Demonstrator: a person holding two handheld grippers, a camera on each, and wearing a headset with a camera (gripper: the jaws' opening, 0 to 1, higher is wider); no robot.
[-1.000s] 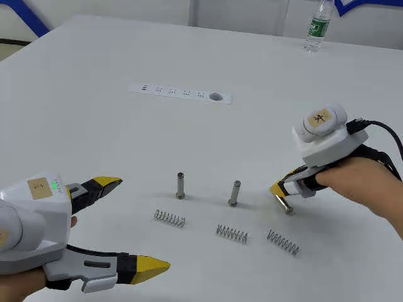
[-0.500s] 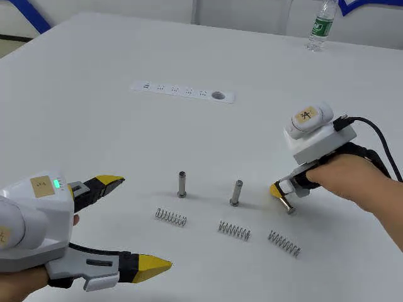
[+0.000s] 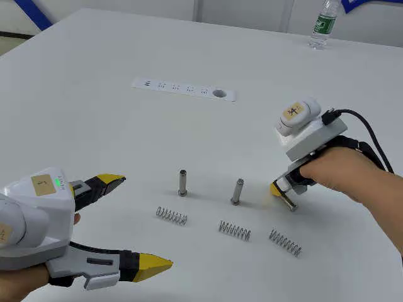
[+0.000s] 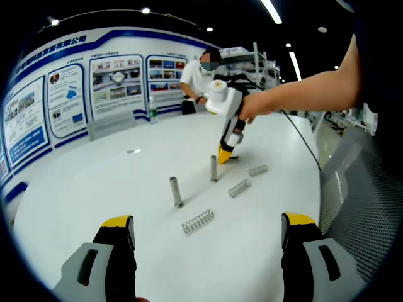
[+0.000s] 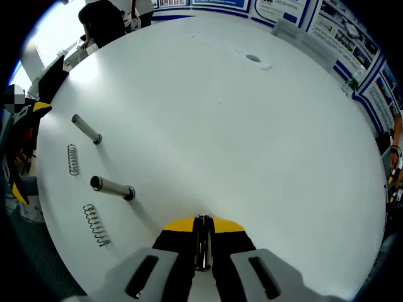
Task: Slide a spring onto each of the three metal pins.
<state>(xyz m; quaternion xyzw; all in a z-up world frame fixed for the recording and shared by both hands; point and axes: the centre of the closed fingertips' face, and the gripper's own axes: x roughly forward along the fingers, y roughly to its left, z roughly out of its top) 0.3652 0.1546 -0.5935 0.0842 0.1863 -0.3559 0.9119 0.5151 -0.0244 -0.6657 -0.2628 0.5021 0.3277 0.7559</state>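
on white table (image 3: 94, 94), right tool (image 3: 278, 189) clamps tilted pin (image 3: 289, 203), left tool (image 3: 146, 221) agape

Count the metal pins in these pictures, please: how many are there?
3. Two stand upright on the table: the left pin and the middle pin. The third pin is tilted, clamped between the jaws of the right tool. No other seems hidden.

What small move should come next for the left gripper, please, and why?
Probably lower the left gripper, which is open, onto the nearest spring and close on it. All three springs lie on the table, no pin wears one, and the right gripper is shut on the third pin, tilted.
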